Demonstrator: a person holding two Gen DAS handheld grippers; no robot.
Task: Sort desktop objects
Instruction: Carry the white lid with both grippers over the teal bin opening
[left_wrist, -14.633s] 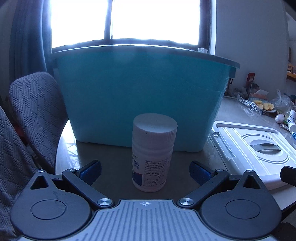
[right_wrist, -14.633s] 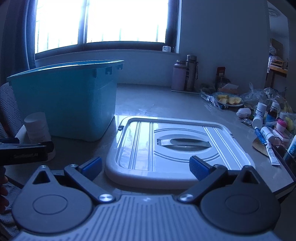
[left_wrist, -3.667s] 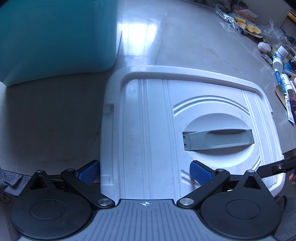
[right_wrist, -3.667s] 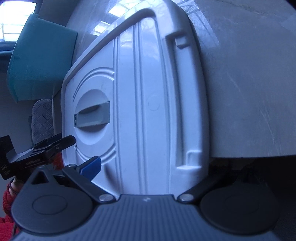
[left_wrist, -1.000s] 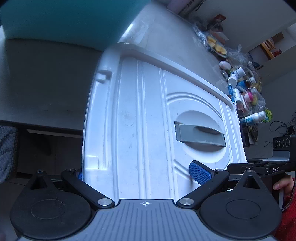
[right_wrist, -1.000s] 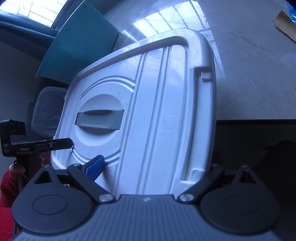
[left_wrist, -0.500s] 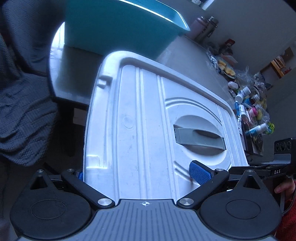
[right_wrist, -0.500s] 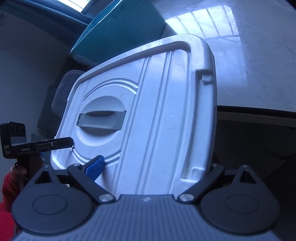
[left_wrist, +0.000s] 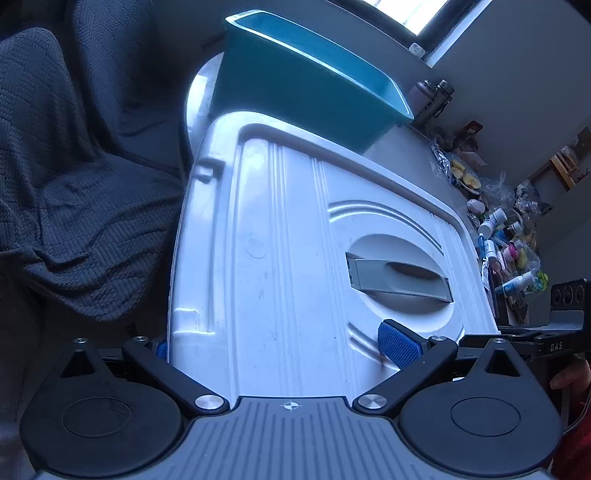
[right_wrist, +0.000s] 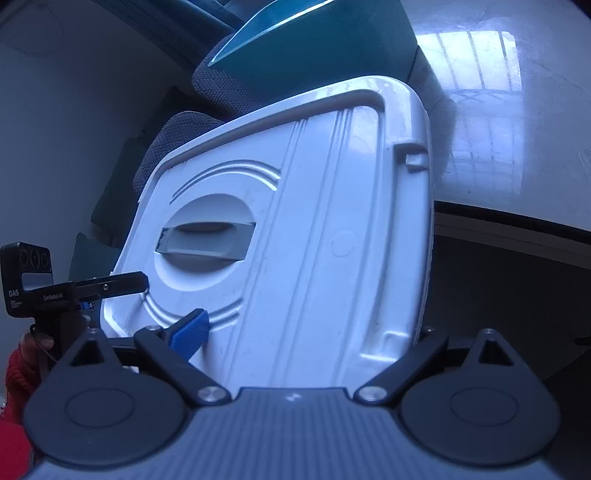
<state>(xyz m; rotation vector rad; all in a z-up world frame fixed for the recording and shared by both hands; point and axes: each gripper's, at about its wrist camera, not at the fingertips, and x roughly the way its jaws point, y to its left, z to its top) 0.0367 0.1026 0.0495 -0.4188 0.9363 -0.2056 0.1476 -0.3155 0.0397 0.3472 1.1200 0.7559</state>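
Observation:
A large white plastic lid (left_wrist: 280, 258) with a grey handle (left_wrist: 399, 278) is held in the air, tilted, between both grippers. My left gripper (left_wrist: 277, 349) is shut on the lid's near edge, one blue pad on top, the other under the rim. My right gripper (right_wrist: 306, 332) is shut on the lid (right_wrist: 314, 240) at its opposite edge; one blue pad lies on top, the other finger is under the rim. The teal storage bin (left_wrist: 310, 81) stands open on the table beyond the lid; it also shows in the right wrist view (right_wrist: 332, 40).
A dark grey knitted chair cover (left_wrist: 74, 184) hangs at the left. Bottles, tubes and food bags (left_wrist: 506, 236) clutter the table's far right. The pale tabletop (right_wrist: 509, 110) and its front edge lie right of the lid. Two flasks (left_wrist: 432, 92) stand by the wall.
The lid has been lifted off the table and carried up and toward the teal bin, tilting as it goes. Both grippers keep their hold on its edges.

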